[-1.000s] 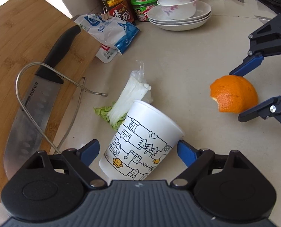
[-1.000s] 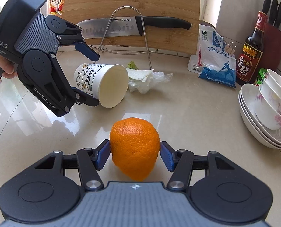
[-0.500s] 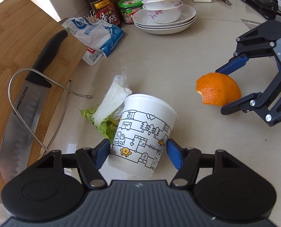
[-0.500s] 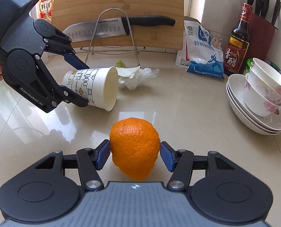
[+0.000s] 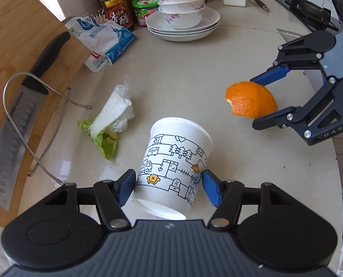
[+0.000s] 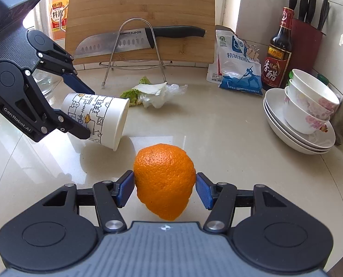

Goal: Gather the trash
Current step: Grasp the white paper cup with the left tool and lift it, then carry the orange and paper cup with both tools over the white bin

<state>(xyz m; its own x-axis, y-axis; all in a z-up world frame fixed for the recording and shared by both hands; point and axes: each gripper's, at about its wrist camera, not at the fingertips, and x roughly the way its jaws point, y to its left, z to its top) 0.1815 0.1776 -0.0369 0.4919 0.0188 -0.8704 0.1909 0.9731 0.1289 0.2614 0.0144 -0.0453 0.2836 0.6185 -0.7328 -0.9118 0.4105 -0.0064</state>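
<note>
The left gripper [image 5: 168, 185] is gripping a white paper cup [image 5: 174, 168] printed with little drawings, its blue pads pressing on both sides of the cup's lower half; the cup is lying tilted with its open rim pointing away from the camera, and from the right wrist view the rim's low edge is sitting close to the pale counter [image 6: 229, 138], though contact there is hard to tell. The right gripper [image 6: 165, 189] is clamping a piece of orange peel [image 6: 164, 180] between its pads, holding it off the counter just beside the cup's mouth. Behind the cup, a scrap of cabbage leaf [image 5: 107, 124] with a bit of clear plastic is lying on the counter, near the wire stand [image 6: 134, 53] that is propping a wooden cutting board [image 6: 143, 2] and a kitchen knife [image 6: 134, 40]. A blue and white bag [image 6: 238, 69], a dark sauce bottle [image 6: 278, 50] and a stack of bowls on plates [image 6: 305, 113] are standing farther to the right, well apart from both grippers
</note>
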